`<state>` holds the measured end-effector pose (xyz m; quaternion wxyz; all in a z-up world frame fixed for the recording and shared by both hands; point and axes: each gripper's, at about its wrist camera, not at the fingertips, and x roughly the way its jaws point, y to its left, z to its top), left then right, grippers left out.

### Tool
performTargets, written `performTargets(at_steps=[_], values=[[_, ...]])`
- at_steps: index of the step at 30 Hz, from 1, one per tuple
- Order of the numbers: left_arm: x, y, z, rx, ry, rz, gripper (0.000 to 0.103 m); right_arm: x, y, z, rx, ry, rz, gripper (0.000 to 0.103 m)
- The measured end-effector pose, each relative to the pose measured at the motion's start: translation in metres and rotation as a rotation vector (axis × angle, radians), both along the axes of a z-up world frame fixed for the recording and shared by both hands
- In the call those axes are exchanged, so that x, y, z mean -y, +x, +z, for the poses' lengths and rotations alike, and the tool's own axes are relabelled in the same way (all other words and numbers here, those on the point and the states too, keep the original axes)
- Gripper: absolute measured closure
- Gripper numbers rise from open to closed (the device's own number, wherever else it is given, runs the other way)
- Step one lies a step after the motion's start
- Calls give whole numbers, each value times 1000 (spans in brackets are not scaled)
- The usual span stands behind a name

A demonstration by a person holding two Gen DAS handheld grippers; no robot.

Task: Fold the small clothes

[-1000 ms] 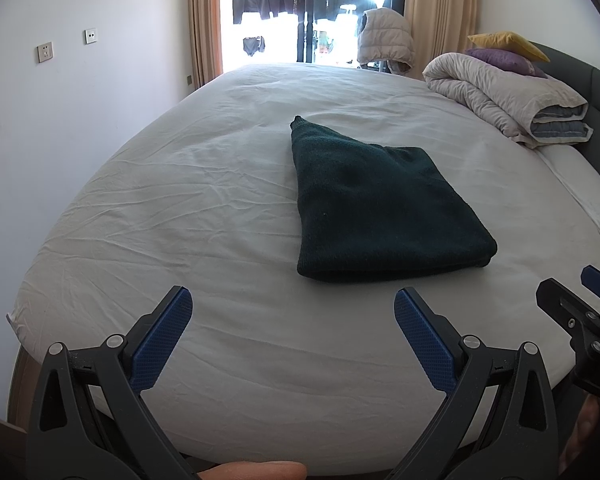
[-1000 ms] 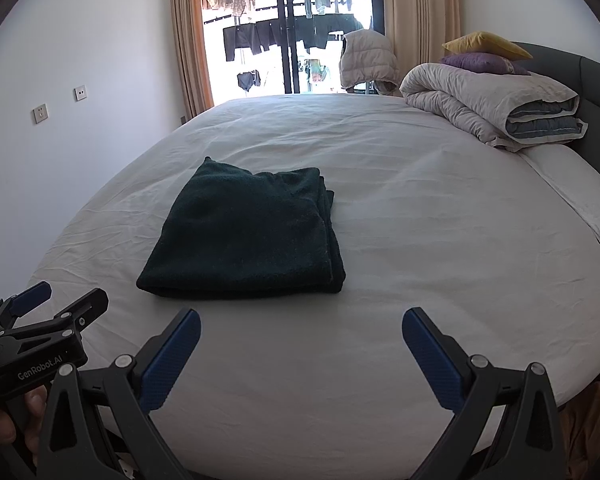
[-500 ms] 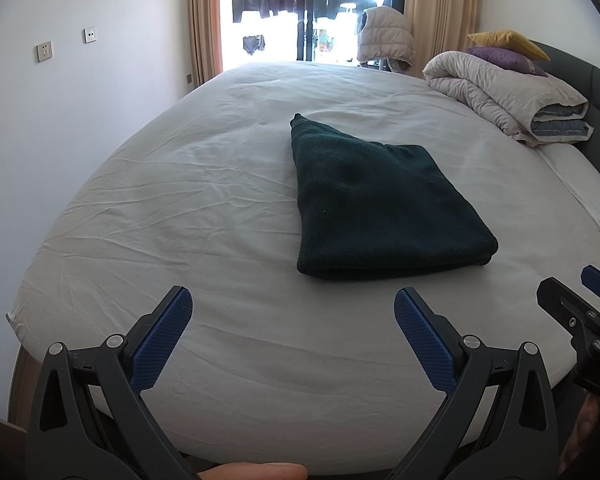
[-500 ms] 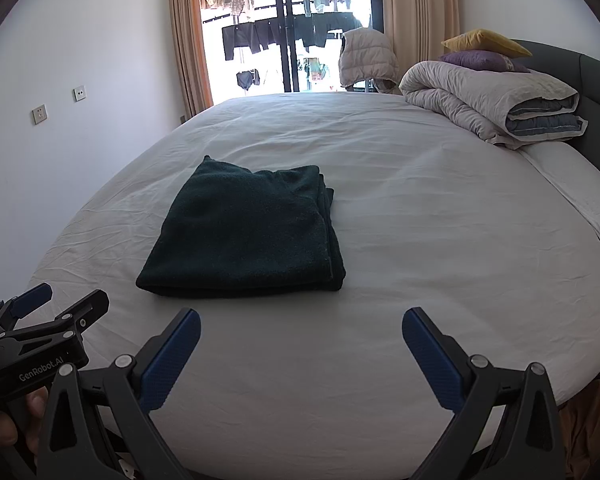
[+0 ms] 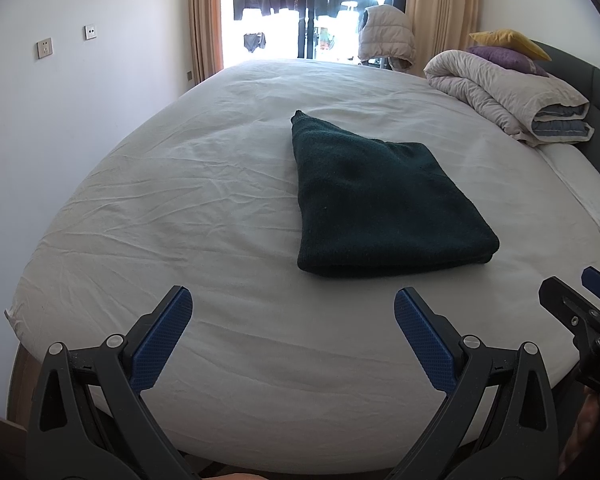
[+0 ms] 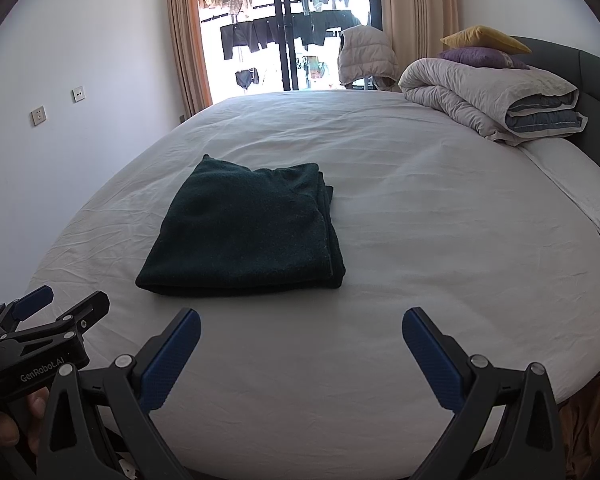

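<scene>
A wide bed (image 5: 148, 208) under a wrinkled white sheet fills both views, its near edge curving below the grippers; at the far right a grey headboard (image 6: 588, 76) backs a rolled, pale duvet (image 6: 484, 92), with a purple pillow (image 6: 480, 57) on the duvet and a yellow pillow (image 6: 480, 36) on top of that; beyond the far edge of the bed, tan curtains (image 6: 184, 40) frame a glass door with laundry (image 6: 284, 32) hanging outside, and a pale puffer jacket (image 6: 364, 56) is draped just beside the door.

The dark green garment (image 5: 376, 204) lies folded into a thick, roughly square stack on the sheet, near the middle of the bed and toward its near side; in the right wrist view its layered edges show along the right side (image 6: 244, 232); nothing touches it.

The left gripper (image 5: 292, 336) hangs above the near edge of the bed, short of the garment, its blue-padded jaws spread wide and holding nothing; the right gripper (image 6: 300, 356) hovers likewise, jaws spread apart and empty, the garment ahead and to its left; each gripper shows at the edge of the other's view, the left one held in a hand (image 6: 8, 428) at the lower left of the right wrist view.
</scene>
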<state>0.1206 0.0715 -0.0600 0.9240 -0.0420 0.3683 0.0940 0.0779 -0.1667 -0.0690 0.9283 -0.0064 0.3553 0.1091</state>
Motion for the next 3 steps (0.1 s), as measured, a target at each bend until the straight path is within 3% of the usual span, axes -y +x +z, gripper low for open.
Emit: performTargets(at_steps=[3], values=[[0,0,-1,0,-5,-1,0,0,0,0,-2,5,-3,0]])
